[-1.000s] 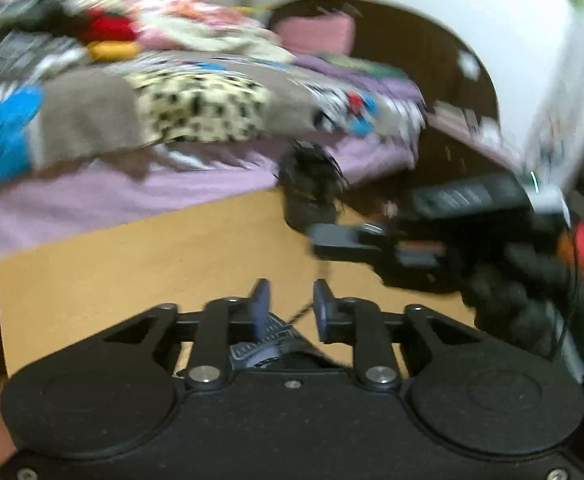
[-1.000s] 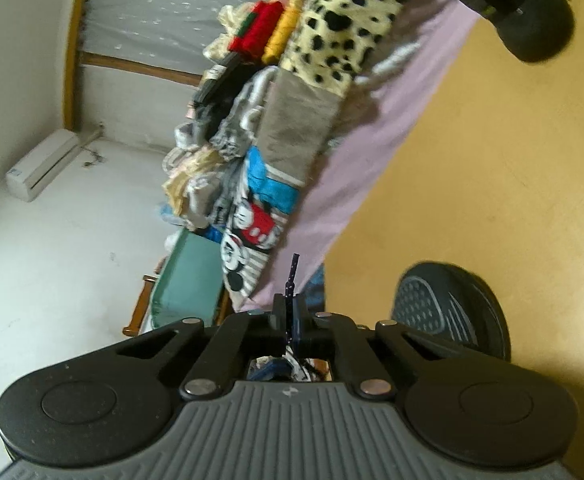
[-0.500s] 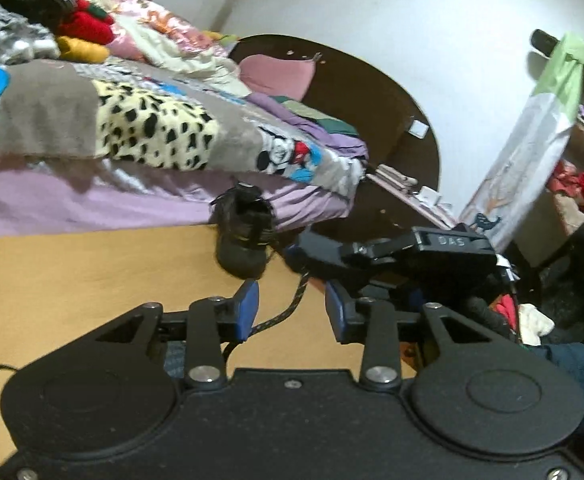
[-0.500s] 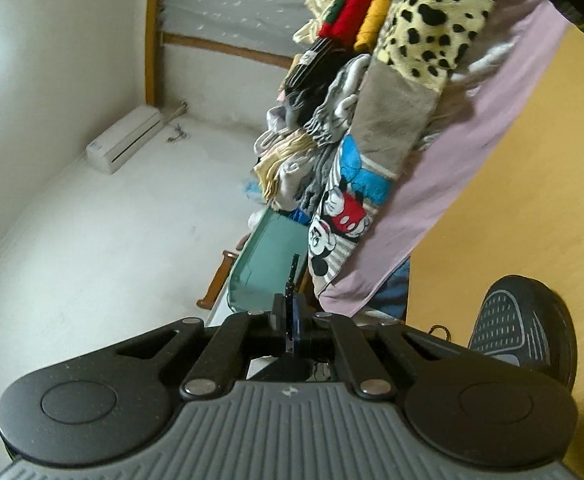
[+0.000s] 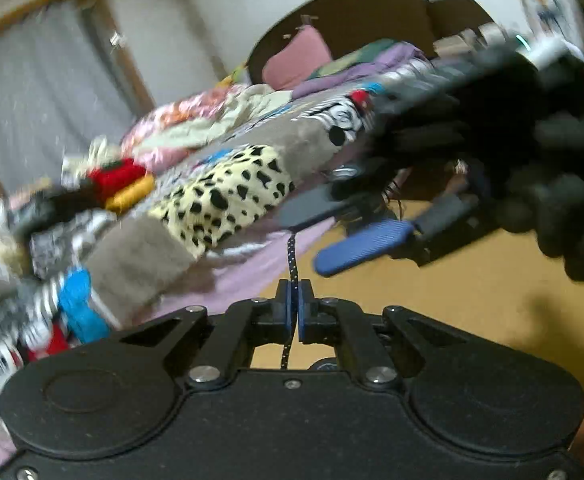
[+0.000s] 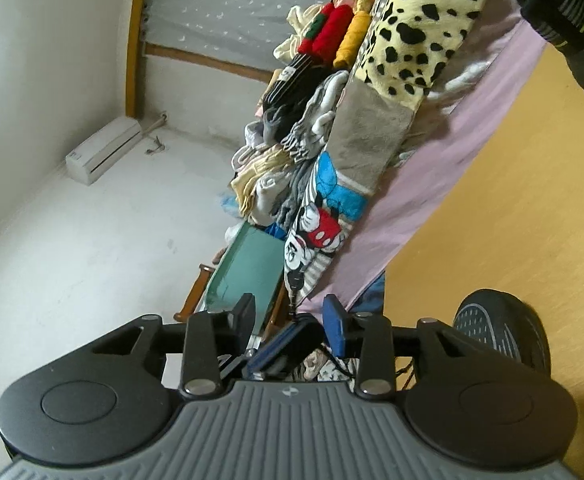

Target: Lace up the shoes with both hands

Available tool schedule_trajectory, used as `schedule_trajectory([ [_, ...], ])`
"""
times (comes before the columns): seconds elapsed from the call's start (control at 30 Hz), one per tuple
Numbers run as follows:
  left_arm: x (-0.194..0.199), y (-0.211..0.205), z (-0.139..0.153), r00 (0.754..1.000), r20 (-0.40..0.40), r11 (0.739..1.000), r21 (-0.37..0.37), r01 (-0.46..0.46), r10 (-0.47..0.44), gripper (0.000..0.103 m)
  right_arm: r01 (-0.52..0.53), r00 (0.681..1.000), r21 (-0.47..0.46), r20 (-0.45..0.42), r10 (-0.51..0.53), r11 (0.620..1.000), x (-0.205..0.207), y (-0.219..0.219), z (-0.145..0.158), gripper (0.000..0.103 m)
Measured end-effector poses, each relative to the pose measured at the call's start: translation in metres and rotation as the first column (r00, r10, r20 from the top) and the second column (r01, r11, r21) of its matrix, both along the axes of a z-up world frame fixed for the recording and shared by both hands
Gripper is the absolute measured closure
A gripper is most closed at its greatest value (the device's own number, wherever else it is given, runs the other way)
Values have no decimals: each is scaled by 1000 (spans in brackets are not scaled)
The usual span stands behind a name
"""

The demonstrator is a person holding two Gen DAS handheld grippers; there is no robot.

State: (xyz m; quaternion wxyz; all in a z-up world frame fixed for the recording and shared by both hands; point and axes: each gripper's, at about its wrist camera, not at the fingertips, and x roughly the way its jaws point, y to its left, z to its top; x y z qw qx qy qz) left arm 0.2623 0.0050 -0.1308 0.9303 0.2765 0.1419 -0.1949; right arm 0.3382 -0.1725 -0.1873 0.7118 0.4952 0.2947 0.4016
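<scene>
A handover of the lace is under way. The left gripper (image 5: 294, 300) has its fingers clamped on the dark speckled lace (image 5: 291, 254). The right gripper (image 6: 292, 318) is opening, the lace tip between its spread fingers, apparently untouched. Next, likely draw it clear. Only the right view shows both shoes (image 6: 504, 330) on the yellow floor (image 6: 512, 200).

black lace with white flecks (image 5: 291, 258), blue gripper pads (image 5: 362, 245), yellow blanket with black spots (image 6: 420, 24), lilac sheet (image 6: 424, 200), orangey-tan floor (image 6: 532, 200), black shoe (image 6: 568, 20)
</scene>
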Motion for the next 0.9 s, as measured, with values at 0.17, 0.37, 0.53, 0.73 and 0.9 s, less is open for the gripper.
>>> schedule_trajectory([
  [0.17,-7,-17,-13,998,59,992,128,14,-22,102,41,999,-35,-11,-41,999,-2,1,-3,65],
  [0.37,-5,-18,-15,999,35,992,119,35,-39,102,85,996,-85,-5,-85,993,-3,-2,-6,96],
  [0.53,4,12,4,995,-88,994,-99,41,-50,63,79,995,-88,65,-73,993,-5,-3,5,98],
  [0.73,3,16,7,996,-84,989,-148,11,-23,62,52,982,-104,185,-32,993,-11,-1,28,98],
  [0.9,7,19,2,997,-60,991,-118,-63,56,94,9,968,-86,251,13,996,-17,4,43,98],
])
